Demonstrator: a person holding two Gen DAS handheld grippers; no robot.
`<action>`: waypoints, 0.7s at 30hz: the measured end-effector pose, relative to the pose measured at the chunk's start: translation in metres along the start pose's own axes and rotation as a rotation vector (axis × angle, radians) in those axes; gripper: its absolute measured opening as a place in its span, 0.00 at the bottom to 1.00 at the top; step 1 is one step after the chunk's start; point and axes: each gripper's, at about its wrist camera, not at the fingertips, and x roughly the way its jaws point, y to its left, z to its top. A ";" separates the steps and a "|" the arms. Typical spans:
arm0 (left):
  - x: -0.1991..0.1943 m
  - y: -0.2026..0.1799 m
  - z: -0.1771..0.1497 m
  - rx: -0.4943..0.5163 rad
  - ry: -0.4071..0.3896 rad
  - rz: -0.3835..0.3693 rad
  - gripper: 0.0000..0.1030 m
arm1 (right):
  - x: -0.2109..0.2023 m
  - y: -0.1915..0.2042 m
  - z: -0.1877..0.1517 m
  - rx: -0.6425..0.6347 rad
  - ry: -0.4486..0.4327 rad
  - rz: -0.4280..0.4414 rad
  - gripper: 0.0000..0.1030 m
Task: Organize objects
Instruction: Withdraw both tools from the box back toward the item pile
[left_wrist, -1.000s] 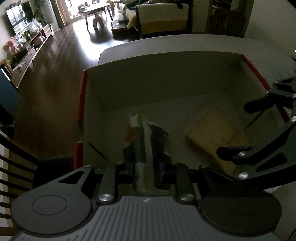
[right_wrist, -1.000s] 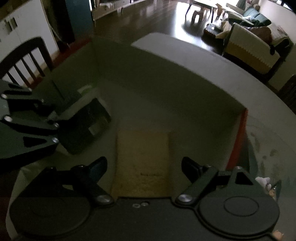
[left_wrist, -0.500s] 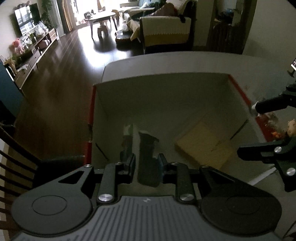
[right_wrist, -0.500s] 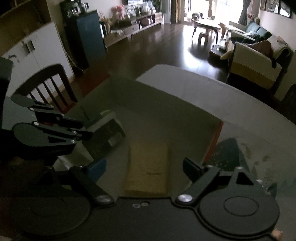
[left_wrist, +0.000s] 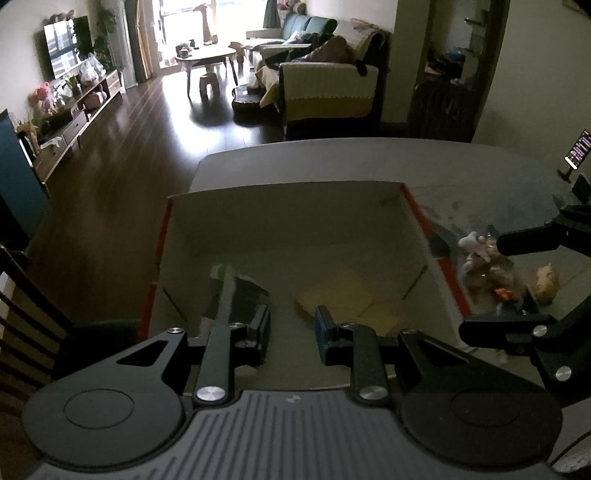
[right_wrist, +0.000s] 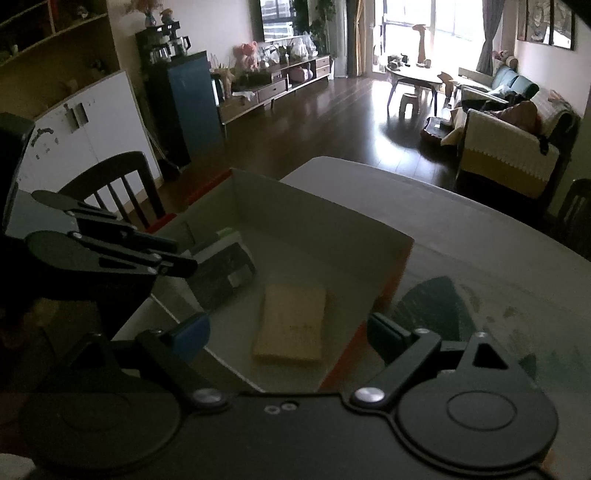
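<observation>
1. Small toy figures (left_wrist: 480, 251) lie on the table (left_wrist: 369, 158), outside the box's red right edge and ahead of the right gripper's fingertips. Judged light, hard and irregular; best pinched across the body of one figure at a time.
2. Dark packet (right_wrist: 221, 277) and tan flat block (right_wrist: 291, 325) rest on the floor of the open cardboard box (right_wrist: 332, 221), apart from each other. The packet looks soft and crinkly, the block stiff.
3. Left gripper (left_wrist: 291, 328): jaws part open, holding nothing, poised above the box with the packet ahead of its left finger.
4. Right gripper (right_wrist: 288, 332): jaws spread wide, empty; the block lies between and beyond its fingers.
</observation>
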 end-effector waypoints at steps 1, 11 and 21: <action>-0.002 -0.005 -0.001 -0.001 -0.002 0.003 0.23 | -0.004 -0.001 -0.002 -0.001 -0.006 -0.002 0.90; -0.017 -0.065 -0.017 -0.016 -0.011 -0.001 0.23 | -0.042 -0.022 -0.044 0.007 -0.062 -0.033 0.90; -0.009 -0.135 -0.031 -0.014 0.002 -0.050 0.23 | -0.067 -0.069 -0.095 0.083 -0.035 -0.088 0.93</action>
